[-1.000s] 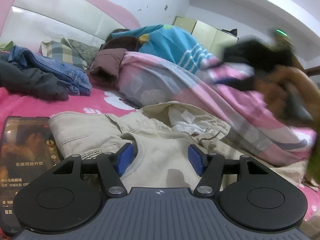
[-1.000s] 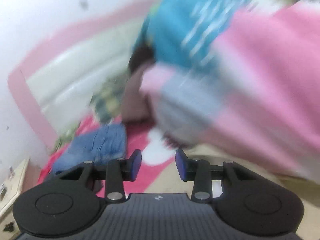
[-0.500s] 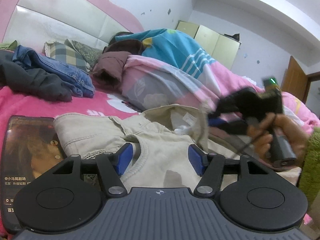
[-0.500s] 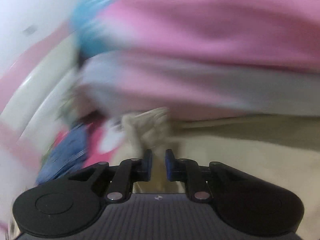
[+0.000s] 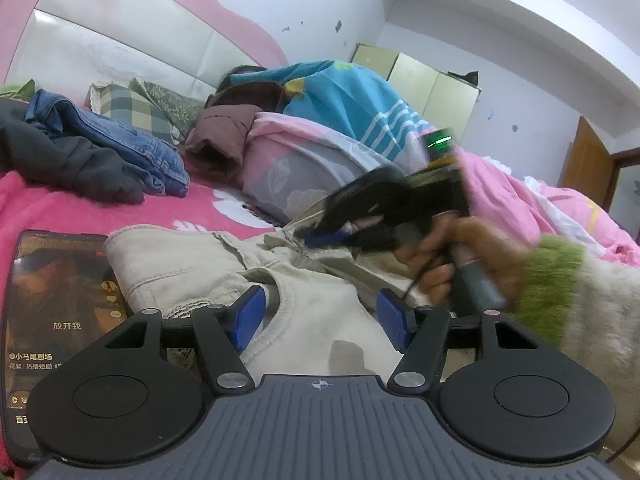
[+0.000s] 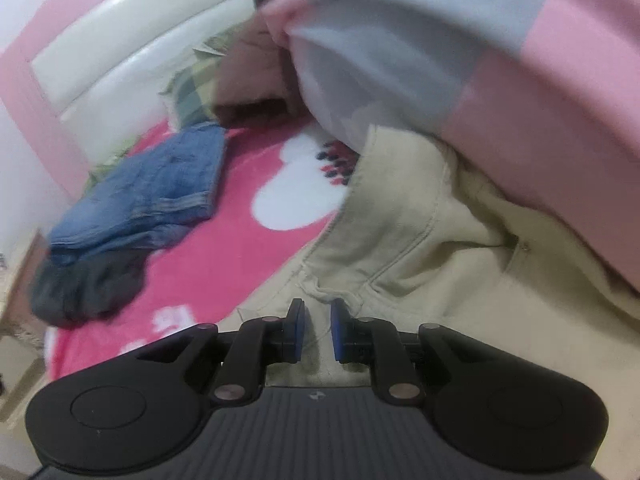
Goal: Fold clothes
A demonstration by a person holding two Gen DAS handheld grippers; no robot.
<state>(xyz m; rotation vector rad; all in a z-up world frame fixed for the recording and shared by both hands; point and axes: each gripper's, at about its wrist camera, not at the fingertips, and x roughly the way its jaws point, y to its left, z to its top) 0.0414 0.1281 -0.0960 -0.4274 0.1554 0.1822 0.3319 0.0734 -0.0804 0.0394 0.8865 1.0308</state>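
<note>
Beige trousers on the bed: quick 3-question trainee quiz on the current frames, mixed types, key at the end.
1. True or false: the left gripper has its jaws wide apart over the beige trousers.
2. What lies left of the trousers in the left wrist view? A) phone B) book C) cup
3. Fill in: the right gripper shows a ______ gap between its pads.

Key: 1 true. 2 A, the phone. 3 narrow; whether cloth is pinched cannot be told.
</note>
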